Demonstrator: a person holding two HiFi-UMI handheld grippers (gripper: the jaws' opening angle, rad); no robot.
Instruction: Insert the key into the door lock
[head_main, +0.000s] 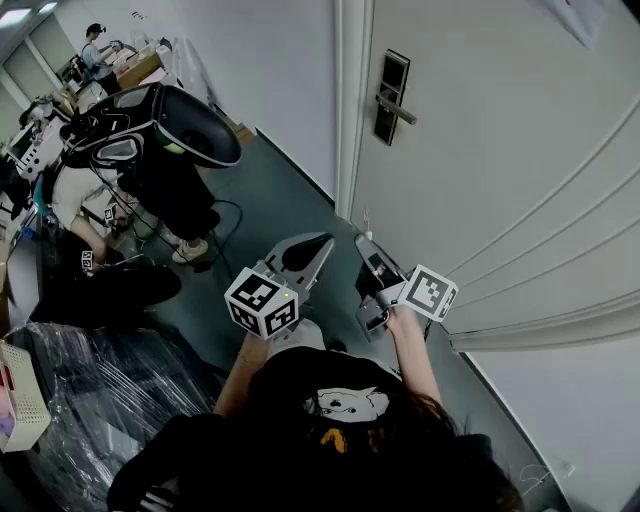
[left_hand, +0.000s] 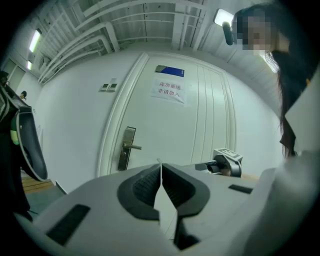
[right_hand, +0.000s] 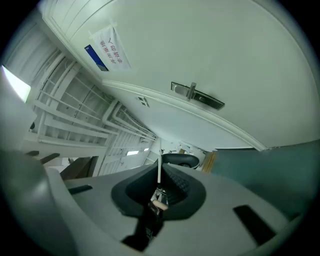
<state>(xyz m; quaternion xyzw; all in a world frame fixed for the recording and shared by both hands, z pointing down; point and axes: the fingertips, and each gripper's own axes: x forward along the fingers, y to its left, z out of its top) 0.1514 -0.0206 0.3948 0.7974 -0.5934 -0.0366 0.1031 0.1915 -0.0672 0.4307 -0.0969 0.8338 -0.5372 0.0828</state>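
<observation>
The white door (head_main: 500, 150) stands shut ahead on the right, and its dark lock plate with a lever handle (head_main: 392, 100) is well above both grippers. My right gripper (head_main: 365, 247) is shut on the key (right_hand: 159, 172), a thin pale blade seen edge-on between the pads, with its ring end (right_hand: 158, 201) hanging behind the jaws. The handle (right_hand: 197, 95) is far off in the right gripper view. My left gripper (head_main: 318, 246) sits beside the right one, shut with nothing seen in it (left_hand: 161, 172). It faces the lock plate (left_hand: 126, 148) from a distance.
A paper notice (left_hand: 169, 91) hangs high on the door. A tipped black office chair (head_main: 170, 125) and cables lie to the left. Plastic-wrapped goods (head_main: 90, 400) are at the lower left. A person (head_main: 95, 50) stands far back among desks.
</observation>
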